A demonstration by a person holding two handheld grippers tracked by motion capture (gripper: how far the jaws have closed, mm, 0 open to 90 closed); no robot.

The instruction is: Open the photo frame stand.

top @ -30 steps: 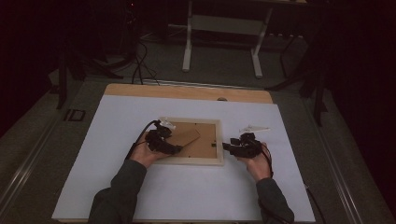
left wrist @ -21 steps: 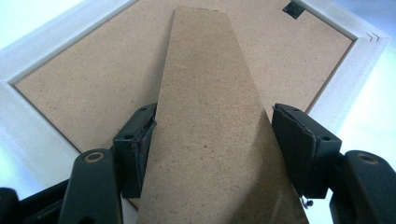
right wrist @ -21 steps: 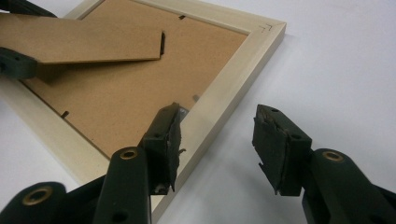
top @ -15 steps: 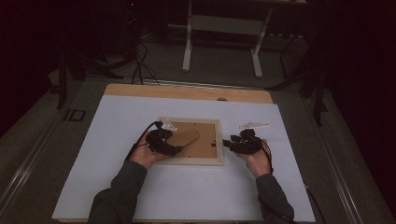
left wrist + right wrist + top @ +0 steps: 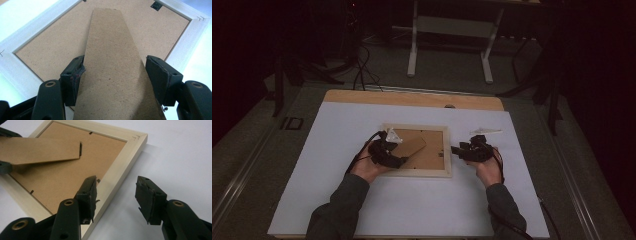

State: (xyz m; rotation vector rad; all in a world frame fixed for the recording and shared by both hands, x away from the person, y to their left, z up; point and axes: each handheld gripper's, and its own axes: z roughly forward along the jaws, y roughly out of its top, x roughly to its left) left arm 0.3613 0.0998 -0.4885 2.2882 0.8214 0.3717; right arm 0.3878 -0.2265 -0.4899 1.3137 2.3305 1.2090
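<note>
A pale wooden picture frame (image 5: 446, 150) lies face down on the white table top, its brown backing board (image 5: 50, 42) up. The cardboard stand flap (image 5: 412, 147) is hinged on that backing and lifted off it. My left gripper (image 5: 401, 160) comes in from the frame's left and is shut on the stand flap (image 5: 112, 62), its pads (image 5: 76, 75) against the flap's two long edges. My right gripper (image 5: 455, 149) stands open astride the frame's right rail (image 5: 120, 162). One jaw is over the backing and the other over the bare table. In the right gripper view the gripper (image 5: 116, 192) has clear space beside the rail.
The white sheet (image 5: 362, 210) covers most of the table, with a strip of bare wood (image 5: 412, 98) along its far edge. Small black tabs (image 5: 156, 5) hold the backing in the frame. Beyond the table are desk legs (image 5: 413, 50) and cables (image 5: 359, 70) on the floor.
</note>
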